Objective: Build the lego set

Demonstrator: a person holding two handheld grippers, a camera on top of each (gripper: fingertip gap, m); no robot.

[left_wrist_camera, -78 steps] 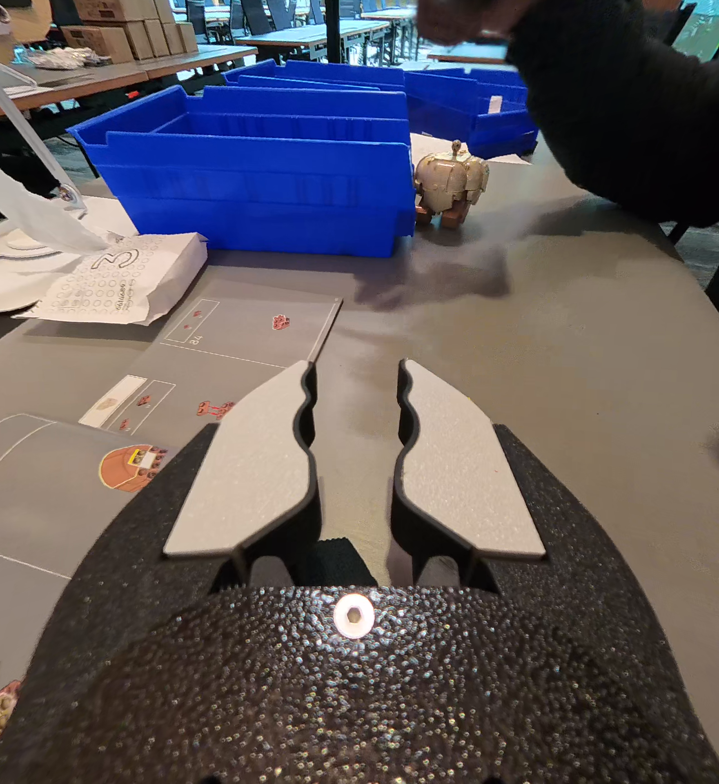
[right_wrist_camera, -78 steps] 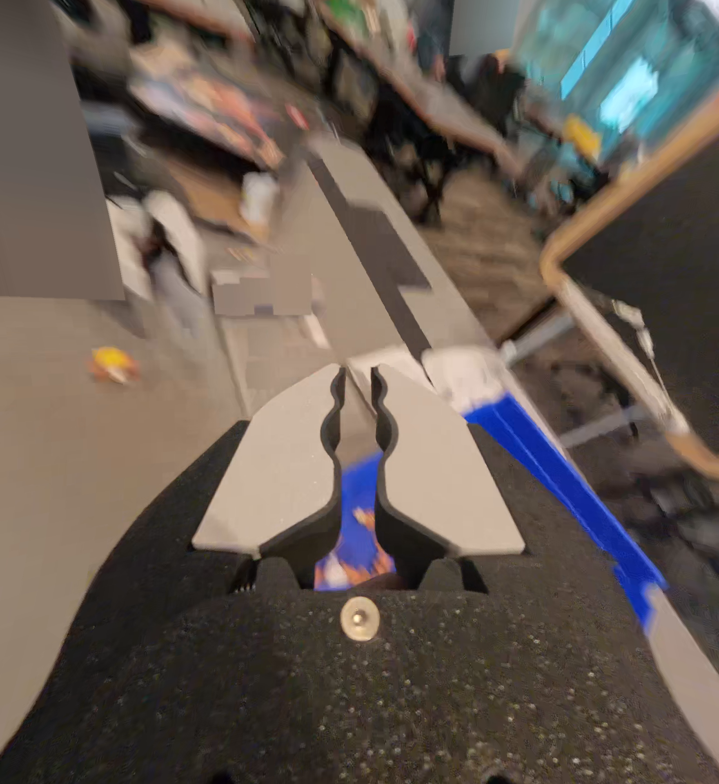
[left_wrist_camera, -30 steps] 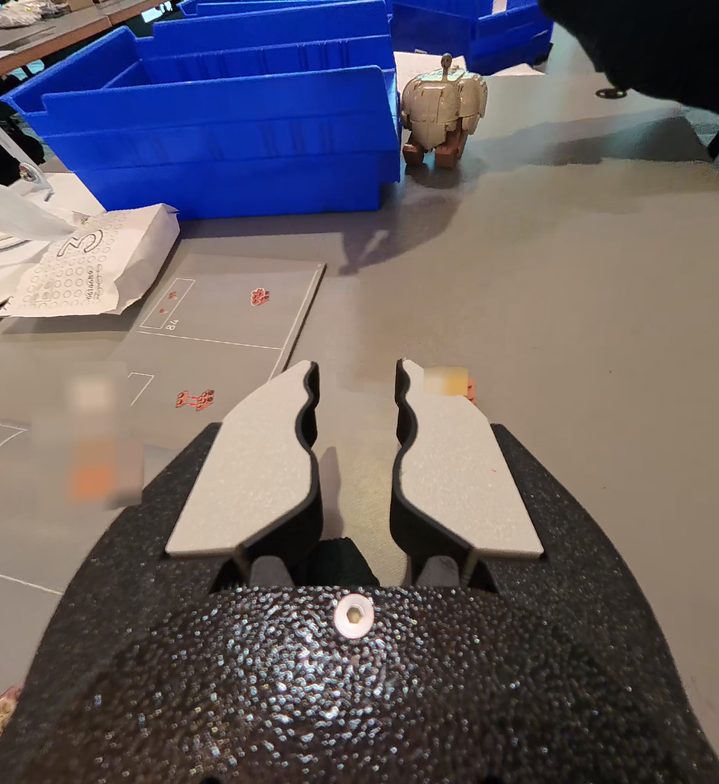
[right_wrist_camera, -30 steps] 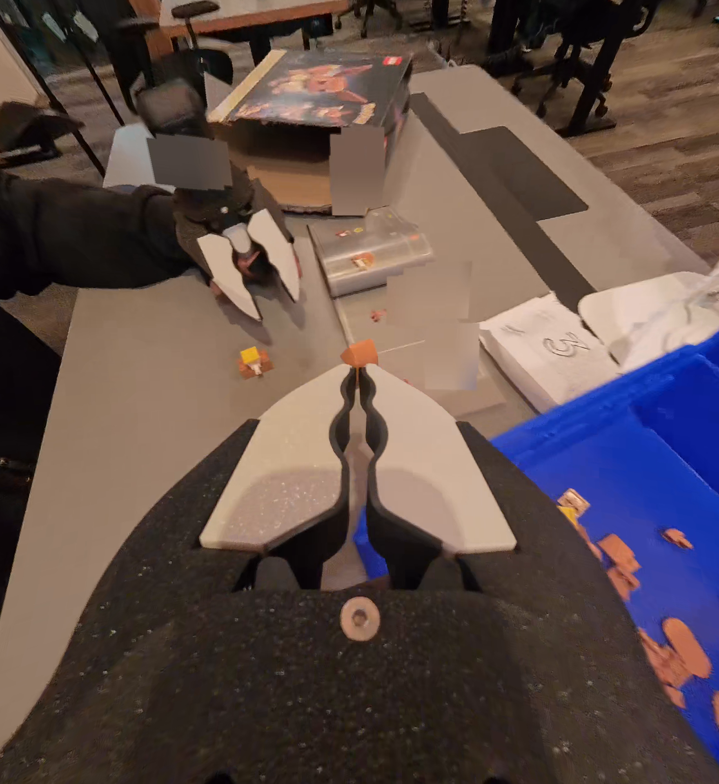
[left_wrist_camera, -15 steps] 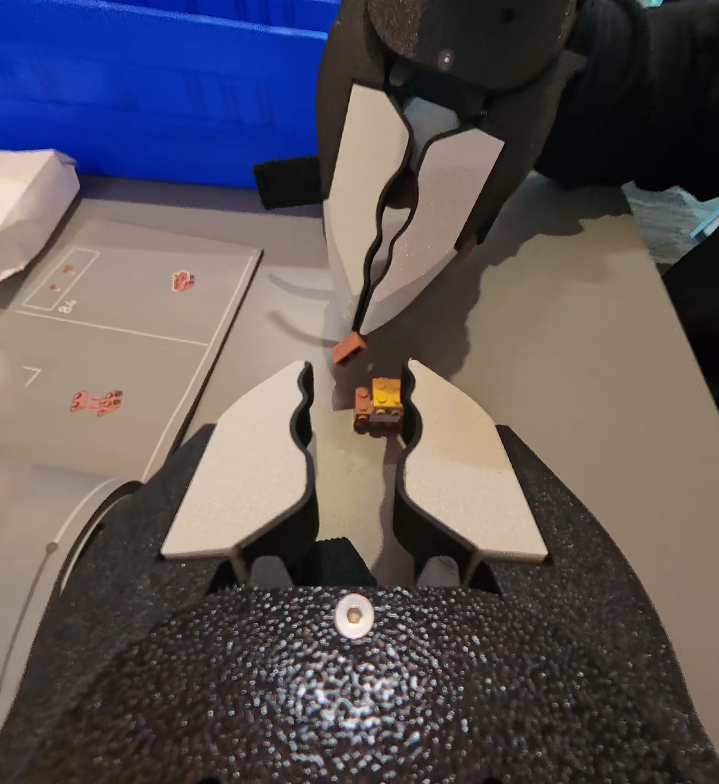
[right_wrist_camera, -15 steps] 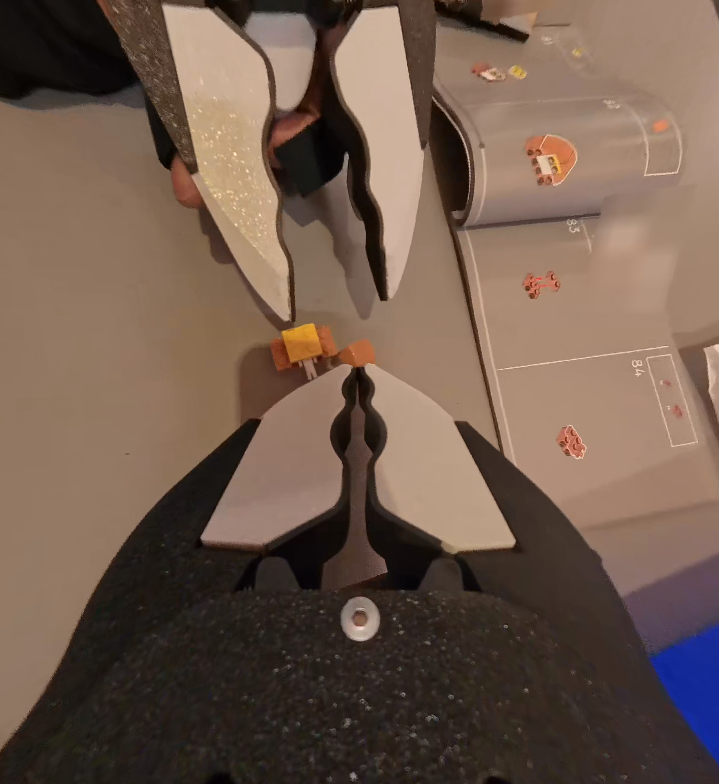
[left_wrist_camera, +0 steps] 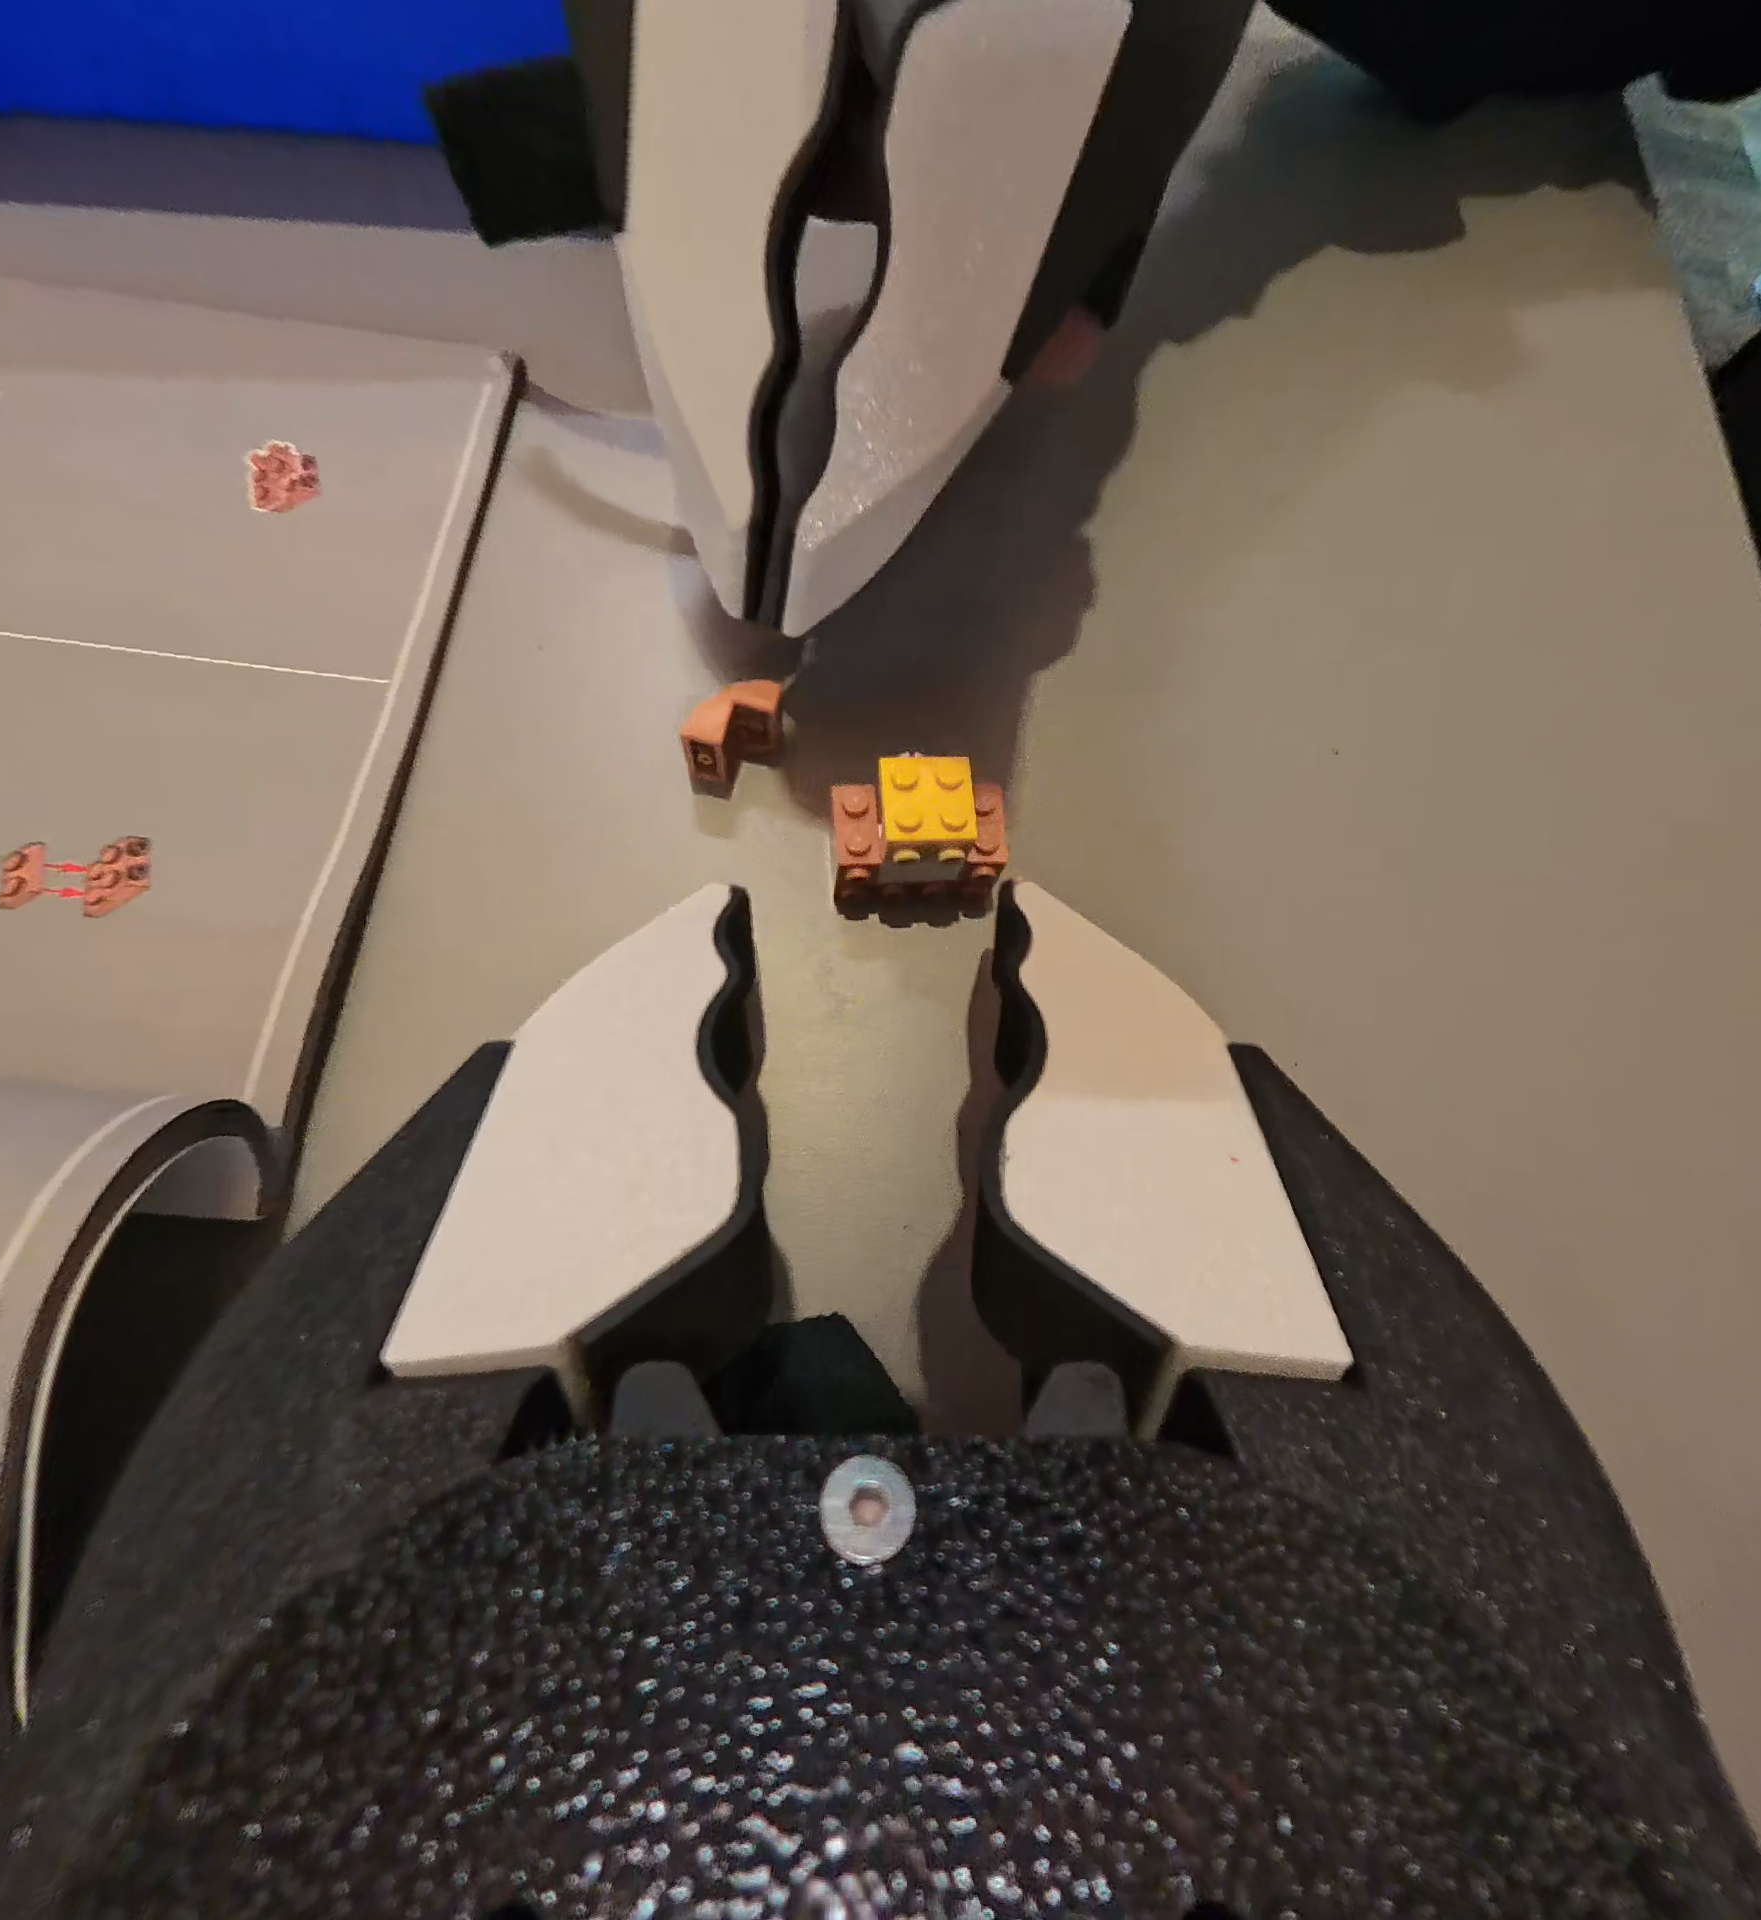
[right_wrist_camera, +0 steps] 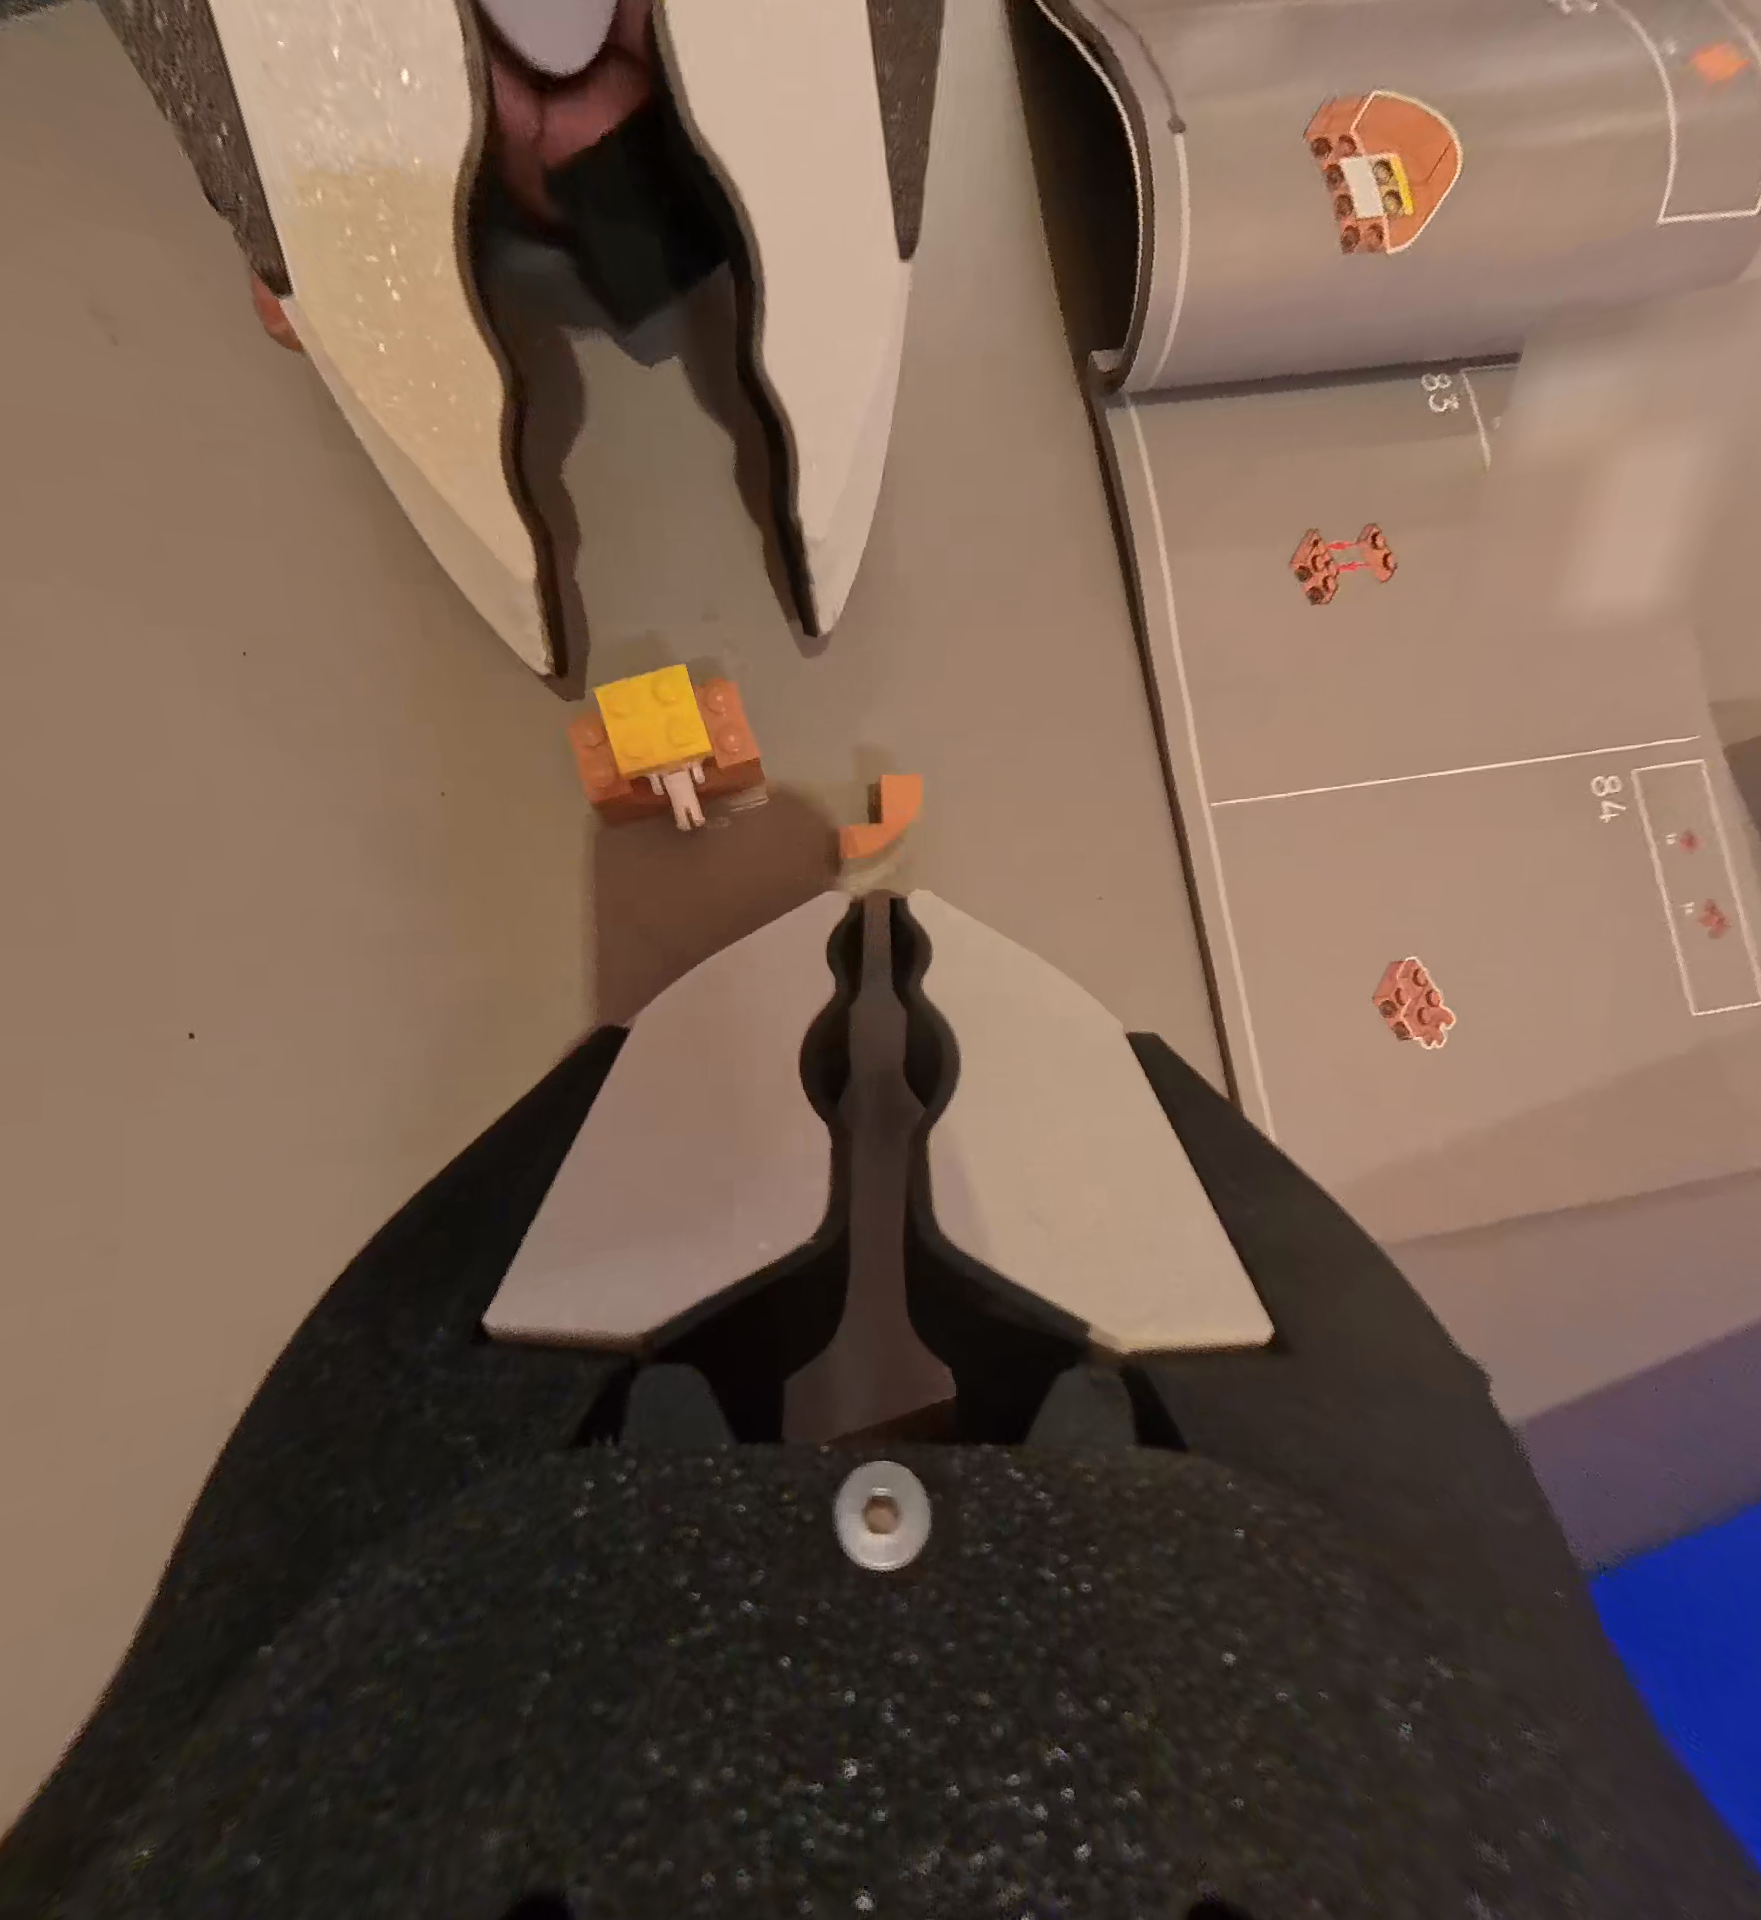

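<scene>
A small brick assembly (left_wrist_camera: 920, 836), a yellow brick on brown ones, stands on the grey table just ahead of my left gripper (left_wrist_camera: 871, 902). The left gripper is open and empty, and its right fingertip (left_wrist_camera: 1011, 904) is close to the assembly. A small brown curved piece (left_wrist_camera: 730, 740) lies on the table to the left of the assembly. My right gripper (right_wrist_camera: 881, 902) points at this piece (right_wrist_camera: 884, 816) from the other side; its jaws are parted by a narrow slit and nothing is between them. The assembly (right_wrist_camera: 663, 748) and the left gripper (right_wrist_camera: 684, 649) also show in the right wrist view.
An open grey instruction booklet (left_wrist_camera: 180, 623) lies beside the bricks, one page curled up (right_wrist_camera: 1427, 208). A blue bin (left_wrist_camera: 180, 62) stands behind it and shows again at the right wrist view's lower corner (right_wrist_camera: 1738, 1621). A dark sleeve (left_wrist_camera: 1478, 52) reaches in behind the right gripper. The tips of one gripper are about 6 cm away from the tips of the other.
Both grippers came down to the assembly on the table. The right gripper carried the brown curved piece at its tips, then parted slightly and the piece now lies on the table. The left jaws widened.
</scene>
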